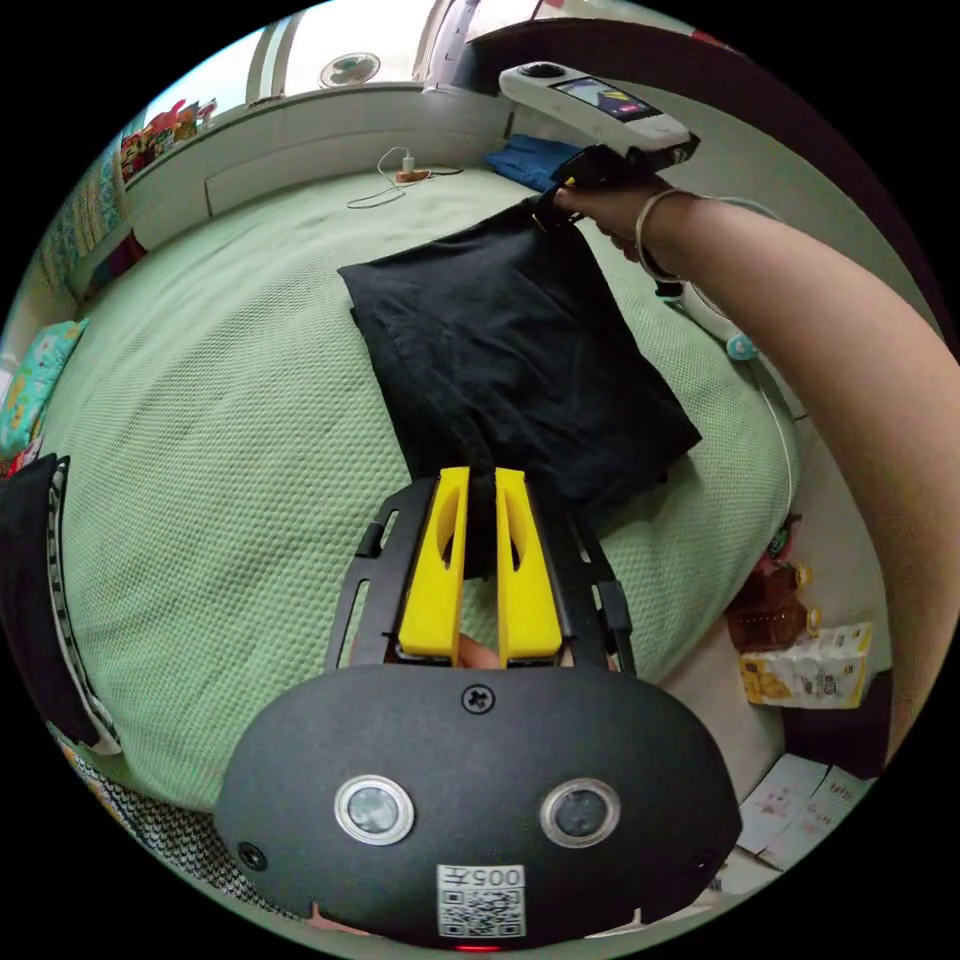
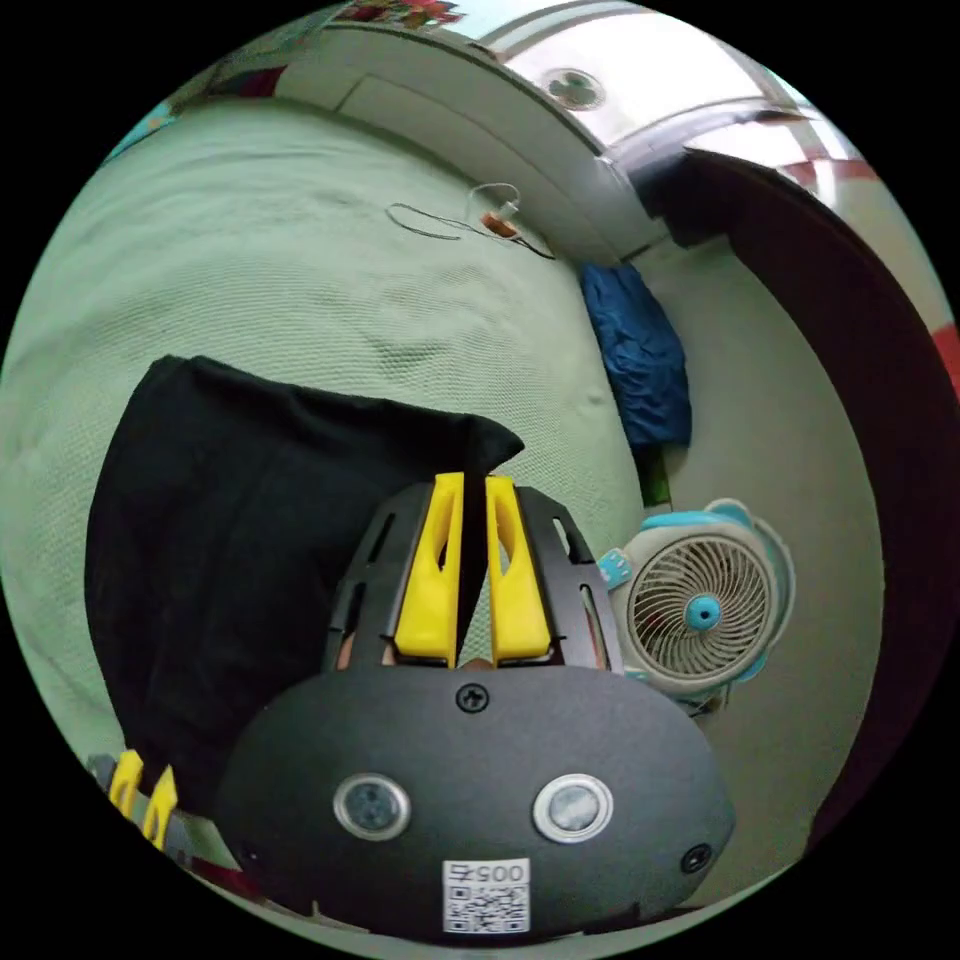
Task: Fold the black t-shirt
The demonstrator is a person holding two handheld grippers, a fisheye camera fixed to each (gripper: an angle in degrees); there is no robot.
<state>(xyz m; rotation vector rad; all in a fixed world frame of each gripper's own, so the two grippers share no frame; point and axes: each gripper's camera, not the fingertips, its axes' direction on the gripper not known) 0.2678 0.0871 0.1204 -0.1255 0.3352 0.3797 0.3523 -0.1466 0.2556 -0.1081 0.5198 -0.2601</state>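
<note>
The black t-shirt (image 1: pixel 510 350) lies partly folded on the green bedspread (image 1: pixel 220 420). In the left gripper view my left gripper (image 1: pixel 482 480) has its yellow jaws pressed on the shirt's near edge. At the far corner the right gripper (image 1: pixel 560 195), held by a person's hand, pinches the cloth and lifts it a little. In the right gripper view the right gripper (image 2: pixel 474 482) is shut on that same corner of the black t-shirt (image 2: pixel 250 520). The left gripper's yellow jaws (image 2: pixel 140 795) peek in at the lower left there.
A blue cloth (image 2: pixel 640 360) and a small white-and-blue fan (image 2: pixel 700 600) sit beside the bed. A charger cable (image 1: pixel 395 180) lies on the bedspread by the headboard. Pillows (image 1: pixel 35 380) and a dark garment (image 1: pixel 40 600) line one side; snack packets (image 1: pixel 810 665) rest on the floor.
</note>
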